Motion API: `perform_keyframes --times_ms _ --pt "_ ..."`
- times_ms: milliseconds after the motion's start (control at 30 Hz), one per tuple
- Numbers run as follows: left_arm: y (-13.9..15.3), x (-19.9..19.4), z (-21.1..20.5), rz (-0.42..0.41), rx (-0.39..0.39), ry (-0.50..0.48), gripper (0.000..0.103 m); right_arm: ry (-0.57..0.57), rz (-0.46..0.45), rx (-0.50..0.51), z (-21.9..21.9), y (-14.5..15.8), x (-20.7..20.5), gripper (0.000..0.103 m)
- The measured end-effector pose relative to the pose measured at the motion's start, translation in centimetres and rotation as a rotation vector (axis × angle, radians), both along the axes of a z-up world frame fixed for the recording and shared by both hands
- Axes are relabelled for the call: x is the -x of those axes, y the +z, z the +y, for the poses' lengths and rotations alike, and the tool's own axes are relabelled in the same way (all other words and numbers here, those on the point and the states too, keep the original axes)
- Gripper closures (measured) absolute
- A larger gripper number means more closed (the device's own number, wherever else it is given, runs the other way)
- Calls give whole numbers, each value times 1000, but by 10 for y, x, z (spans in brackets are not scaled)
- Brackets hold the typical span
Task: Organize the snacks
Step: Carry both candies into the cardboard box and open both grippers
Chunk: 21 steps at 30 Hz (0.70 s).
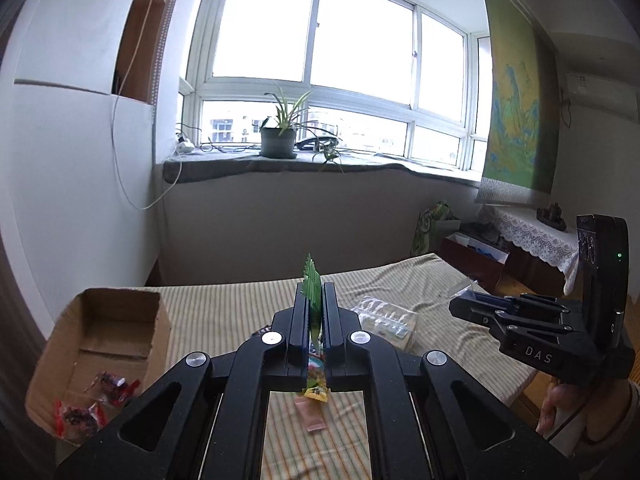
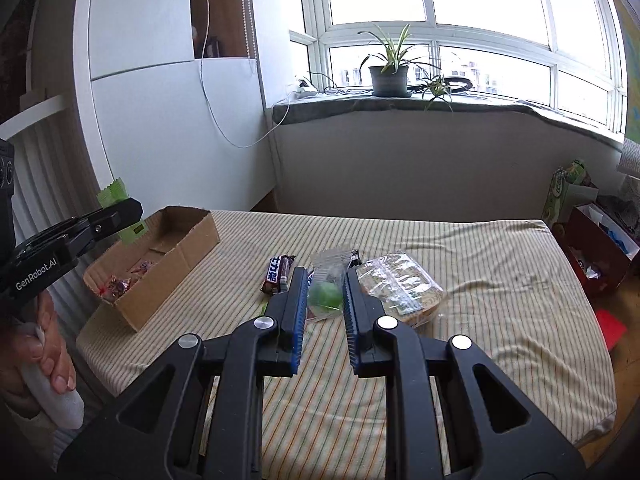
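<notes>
Green snack packet (image 1: 313, 300) stands upright, clamped in left gripper (image 1: 313, 292); right gripper (image 2: 326, 276) gapes, holding nothing.

"DAS" on right tongs (image 1: 472, 312), "GenRobot.AI" on left tongs (image 2: 120, 210)

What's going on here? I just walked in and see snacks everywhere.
A person is sorting snacks on a striped cloth-covered table. The left tongs pinch a green-topped snack packet, held near the open cardboard box holding red-wrapped candies. The right tongs hover open over a clear packet of green candy.
</notes>
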<state>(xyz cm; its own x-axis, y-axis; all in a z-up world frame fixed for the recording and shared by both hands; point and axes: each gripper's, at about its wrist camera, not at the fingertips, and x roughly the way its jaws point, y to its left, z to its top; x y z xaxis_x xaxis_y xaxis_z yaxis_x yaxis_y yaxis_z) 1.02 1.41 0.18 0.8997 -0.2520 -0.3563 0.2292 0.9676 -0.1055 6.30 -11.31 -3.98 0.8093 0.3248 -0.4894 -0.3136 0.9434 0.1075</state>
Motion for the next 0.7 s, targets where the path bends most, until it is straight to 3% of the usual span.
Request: perform_keyframes --times_ms 200,533,700 --pt "-23 4 43 38 13 55 99 80 25 46 62 -7 -13 85" --pt "-59 17 153 110 53 280 99 371 79 66 217 -29 -43 85" --pt "-70 18 191 144 72 359 99 467 81 62 269 -33 -54 85"
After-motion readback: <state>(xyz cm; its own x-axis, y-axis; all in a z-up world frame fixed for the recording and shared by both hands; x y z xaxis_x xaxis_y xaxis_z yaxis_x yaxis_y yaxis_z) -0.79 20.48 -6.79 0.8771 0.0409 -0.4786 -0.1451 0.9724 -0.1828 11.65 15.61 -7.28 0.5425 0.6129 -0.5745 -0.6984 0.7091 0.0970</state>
